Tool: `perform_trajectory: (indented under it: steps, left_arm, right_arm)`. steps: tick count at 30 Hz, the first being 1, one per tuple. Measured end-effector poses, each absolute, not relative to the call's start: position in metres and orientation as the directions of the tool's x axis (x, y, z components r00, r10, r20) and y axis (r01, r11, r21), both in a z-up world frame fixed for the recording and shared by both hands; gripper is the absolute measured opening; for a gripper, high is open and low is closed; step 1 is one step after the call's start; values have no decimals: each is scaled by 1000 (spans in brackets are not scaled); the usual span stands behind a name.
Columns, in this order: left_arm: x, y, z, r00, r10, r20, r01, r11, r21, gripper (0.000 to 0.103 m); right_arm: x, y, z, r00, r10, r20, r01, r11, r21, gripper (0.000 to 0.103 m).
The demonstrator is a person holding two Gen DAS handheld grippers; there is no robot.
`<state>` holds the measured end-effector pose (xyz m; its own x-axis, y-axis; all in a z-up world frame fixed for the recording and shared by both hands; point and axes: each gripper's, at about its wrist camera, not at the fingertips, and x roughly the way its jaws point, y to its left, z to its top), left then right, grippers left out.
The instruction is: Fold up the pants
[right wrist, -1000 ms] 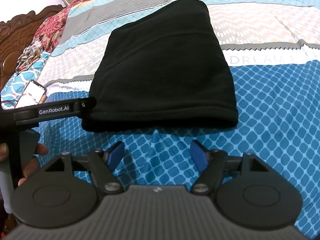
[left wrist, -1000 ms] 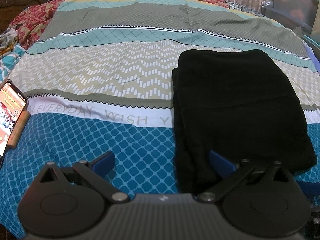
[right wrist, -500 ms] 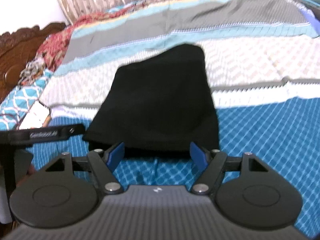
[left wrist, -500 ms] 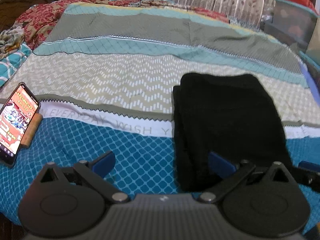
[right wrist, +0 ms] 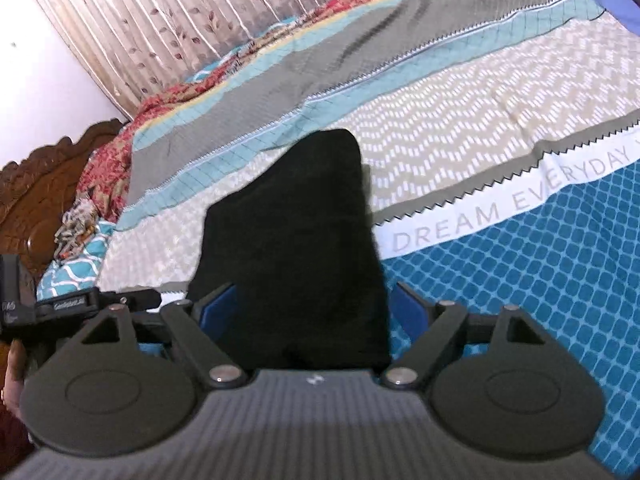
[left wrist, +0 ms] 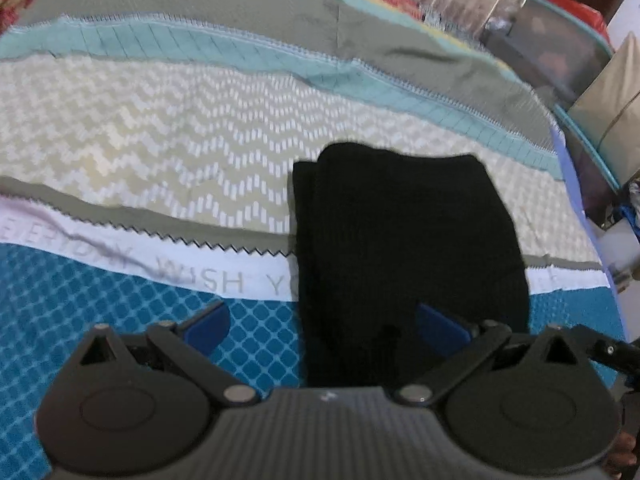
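Jaws of right gripper (right wrist: 314, 312) opening wide, near end of folded black pants (right wrist: 292, 240) between blue pads, not pinched. Left gripper (left wrist: 320, 322) jaws spread wide, pads clear, pants' left edge between them. Pants lie flat on patterned bedsheet (left wrist: 120, 140). Curtain (right wrist: 160, 20), wooden headboard (right wrist: 36, 196) beyond.

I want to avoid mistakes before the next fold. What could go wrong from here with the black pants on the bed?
1. The right gripper is opening around the near edge of the pants; closing now could catch only some layers and spoil the fold.
2. The left gripper is open, one finger over the pants and the other over the bedsheet; it might pinch the sheet too.
3. Uneven lifting may shift the stacked layers showing along the pants' left edge.
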<state>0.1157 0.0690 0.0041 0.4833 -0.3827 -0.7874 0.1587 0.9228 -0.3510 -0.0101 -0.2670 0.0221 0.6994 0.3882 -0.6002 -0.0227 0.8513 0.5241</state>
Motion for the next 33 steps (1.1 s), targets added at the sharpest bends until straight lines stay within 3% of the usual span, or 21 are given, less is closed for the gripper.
perform_trajectory:
  steps: [11,15,20,25,27,28,30,33]
  left_arm:
    - [144,48,-29,434,-365,-824,138,930,-339,103]
    - [147,41,-34,447,-373,-813,157,928,-339,103]
    - [159,45,-41,448,-437,-780,165,898,-408,103]
    - [176,47,-46,447,-512,-733,155,852,-501,103]
    - [178,41,-46,451,-539,-712,182,836,-518,96]
    - [178,36,-45,460,-539,-706,190,836,-515,88]
    - [175,31,-39,475,-537,-698,193,837,-512,66]
    - [179,30,-14,502,-571,-649,232,813,-535,60]
  right_arm:
    - [28,-269,-4,622,441,-648,-3,828,561,86]
    - [41,-263,-13,603,477,-639,-33,816,577,92]
    - [51,-259,-13,612,497,-615,-92,817,569,98]
    - [66,-257,-13,603,528,-599,-140,808,572,97]
    - [73,-250,-14,578,549,-603,-155,800,579,83]
    - [75,-247,-13,577,544,-610,-155,805,572,78]
    - [75,-244,-6,584,537,-609,-172,815,553,60]
    - [75,-243,20,623,557,-549,-265,811,522,46]
